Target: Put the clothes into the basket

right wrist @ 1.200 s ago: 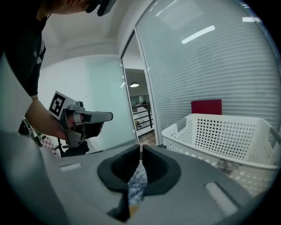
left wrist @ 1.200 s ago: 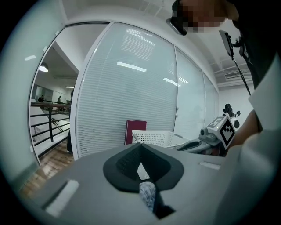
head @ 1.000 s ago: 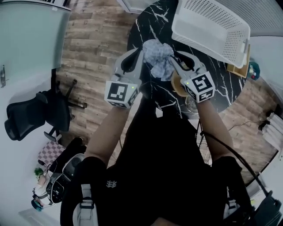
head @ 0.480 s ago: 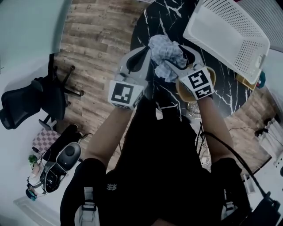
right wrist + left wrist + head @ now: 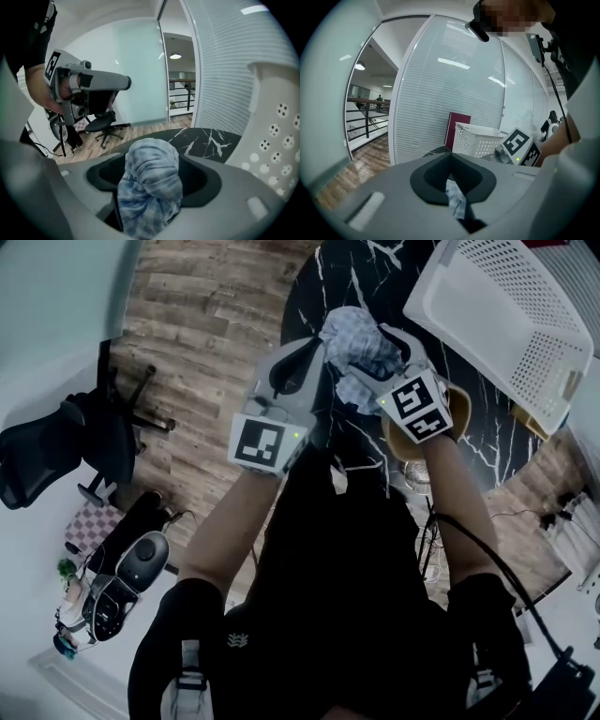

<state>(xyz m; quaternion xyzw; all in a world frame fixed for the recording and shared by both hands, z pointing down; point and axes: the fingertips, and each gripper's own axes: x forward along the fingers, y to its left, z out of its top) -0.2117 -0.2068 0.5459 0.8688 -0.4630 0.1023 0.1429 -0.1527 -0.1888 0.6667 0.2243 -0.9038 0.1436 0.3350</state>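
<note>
Blue-and-white checked cloth (image 5: pixel 361 345), bunched into a wad, sits between my two claws above the near edge of the black marble table (image 5: pixel 370 268). Head view: left gripper (image 5: pixel 317 341) comes at the wad from the left side, right gripper (image 5: pixel 375 357) from the right side, and both marker cubes face up toward me. White perforated basket (image 5: pixel 506 324) stands on the table beyond the right claw. The cloth is near its rim but outside it, not touching. Wood-plank floor (image 5: pixel 216 315) runs left of the table, with a black office chair (image 5: pixel 56 446) further left. Left gripper view: jaws drawn together, with a thin fold of the cloth pinched low between the pads, so this claw has hold of it. Behind it are the basket, a maroon flat panel (image 5: pixel 457 129) leaning against the slatted glass wall (image 5: pixel 450 84), and the right claw's marker cube. Right gripper view: jaws have just been opening and now stand wide. The wad fills the gap between them, pads not pressing on it. Basket wall shows close at the right edge.
</note>
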